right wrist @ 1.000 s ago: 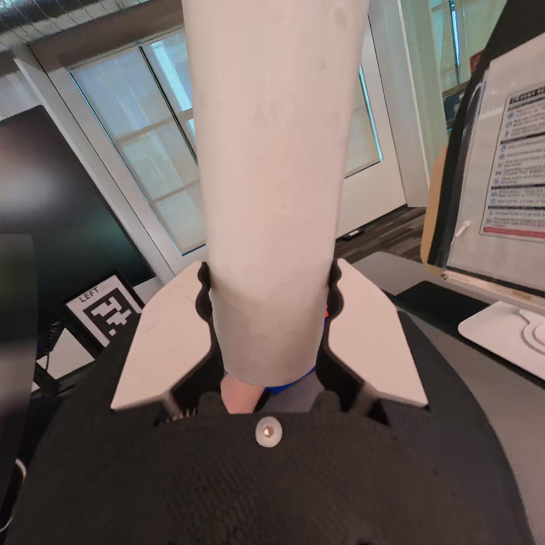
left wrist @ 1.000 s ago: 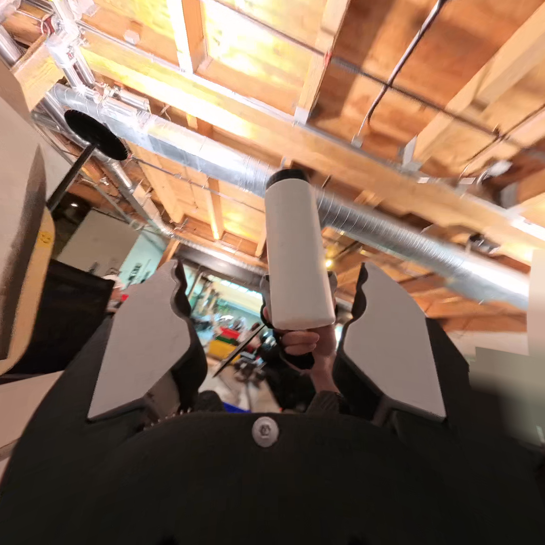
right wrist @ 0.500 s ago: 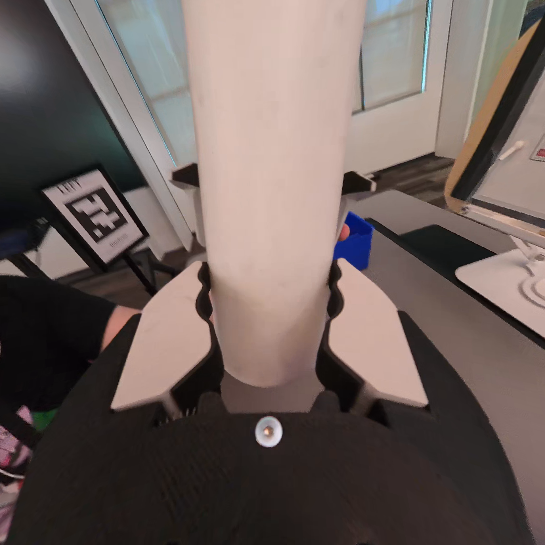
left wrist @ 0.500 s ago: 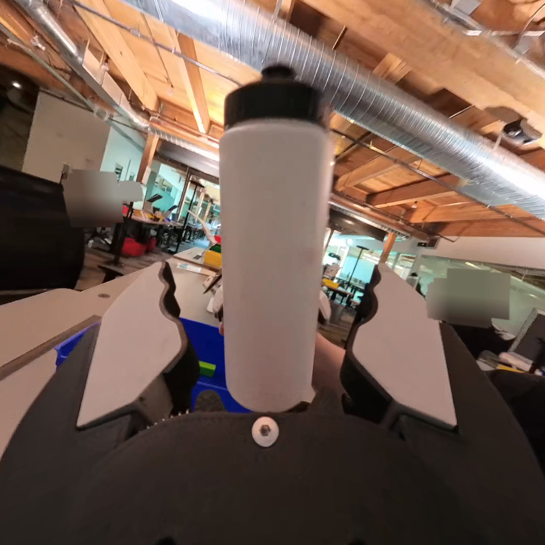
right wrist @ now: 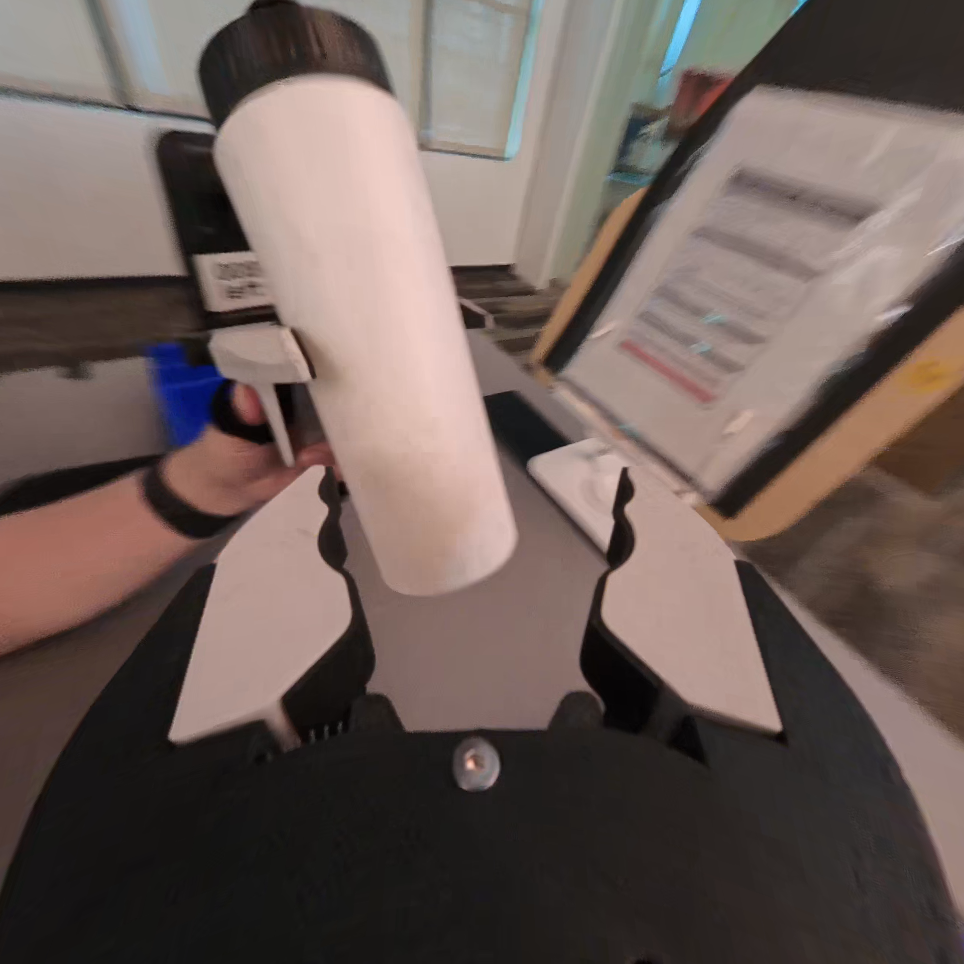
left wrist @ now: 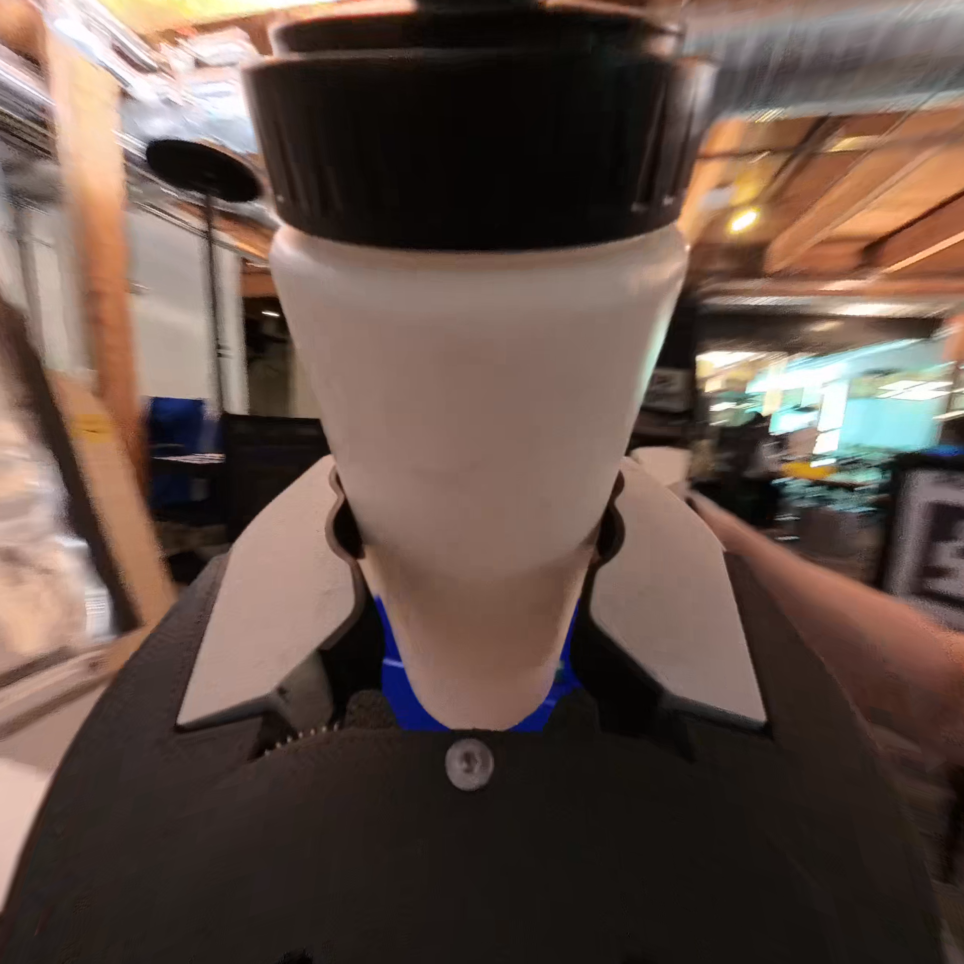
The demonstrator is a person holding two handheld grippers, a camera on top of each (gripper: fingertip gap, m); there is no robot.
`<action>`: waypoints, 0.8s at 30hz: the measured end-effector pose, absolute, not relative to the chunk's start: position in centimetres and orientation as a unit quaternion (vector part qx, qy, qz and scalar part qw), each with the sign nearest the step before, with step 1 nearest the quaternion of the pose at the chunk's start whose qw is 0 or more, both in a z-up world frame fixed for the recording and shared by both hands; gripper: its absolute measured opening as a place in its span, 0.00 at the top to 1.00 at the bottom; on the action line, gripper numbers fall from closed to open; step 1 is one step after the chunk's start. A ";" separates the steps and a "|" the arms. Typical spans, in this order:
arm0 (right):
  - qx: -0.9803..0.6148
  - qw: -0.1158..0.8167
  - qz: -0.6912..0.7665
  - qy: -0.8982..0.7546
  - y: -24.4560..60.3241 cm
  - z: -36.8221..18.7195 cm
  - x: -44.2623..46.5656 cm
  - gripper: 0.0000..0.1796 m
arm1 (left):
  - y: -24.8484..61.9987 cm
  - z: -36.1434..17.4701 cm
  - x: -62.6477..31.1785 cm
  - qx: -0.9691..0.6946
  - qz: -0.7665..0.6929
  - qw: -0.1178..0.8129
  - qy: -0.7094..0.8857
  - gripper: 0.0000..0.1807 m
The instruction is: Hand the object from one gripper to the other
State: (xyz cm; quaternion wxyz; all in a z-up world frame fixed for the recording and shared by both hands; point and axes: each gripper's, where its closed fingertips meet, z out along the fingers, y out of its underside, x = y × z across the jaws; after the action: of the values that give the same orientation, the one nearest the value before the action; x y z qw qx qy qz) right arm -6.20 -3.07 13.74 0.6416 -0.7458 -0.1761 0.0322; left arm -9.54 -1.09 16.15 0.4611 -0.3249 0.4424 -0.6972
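The left tool (left wrist: 477,514) is pinching the bottle (left wrist: 477,417), its two white fingers (left wrist: 276,589) pressed against the lower body on either side, the bottle standing up between them with its black cap (left wrist: 464,141) filling the top of the left wrist view. From the right wrist view the same grip shows farther off: the left tool (right wrist: 271,360) clamps the bottle (right wrist: 365,323) about midway along its white body, a hand (right wrist: 229,464) with a dark wristband (right wrist: 177,508) holding the tool's handle, and the bottle tilts with its cap (right wrist: 292,57) up and to the left and its flat base toward the camera. The right tool (right wrist: 474,495) is spread wide, its fingers (right wrist: 271,600) standing clear of the bottle on both sides; the base hangs in the gap between them, nearer the left finger, and touches neither. Below lies the grey bench (right wrist: 469,667). A blue bin (right wrist: 180,396) sits behind the hand (a patch of the same blue (left wrist: 396,694) shows under the bottle in the left wrist view). To the right, a framed printed sheet (right wrist: 772,292) leans at the bench's far side, with a white base plate (right wrist: 584,485) in front of it. Both views are blurred by motion, so finer detail of the room is unclear.
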 end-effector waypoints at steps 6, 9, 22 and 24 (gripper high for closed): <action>-0.611 0.726 -0.245 -0.200 -6.1 21.5 -9.7 0.50 | 1.0 18.0 -11.1 -0.341 -0.601 0.619 0.374 0.50; -0.499 0.772 -0.329 -0.216 -8.3 24.5 -14.6 0.52 | 1.5 18.4 -12.0 -0.339 -0.530 0.692 0.354 0.50; -0.511 0.790 -0.286 -0.182 -3.0 22.9 -20.5 0.47 | 0.6 20.3 -15.1 -0.304 -0.445 0.797 0.274 0.50; -0.519 0.788 -0.278 -0.183 -2.4 22.5 -20.5 0.49 | 0.5 20.5 -15.3 -0.299 -0.451 0.796 0.271 0.49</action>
State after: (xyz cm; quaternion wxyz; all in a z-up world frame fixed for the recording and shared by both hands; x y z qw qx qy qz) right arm -20.53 -2.39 22.50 0.7878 -0.5186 -0.1827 -0.2775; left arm -15.31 0.49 20.50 0.7960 -0.2993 0.2706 -0.4512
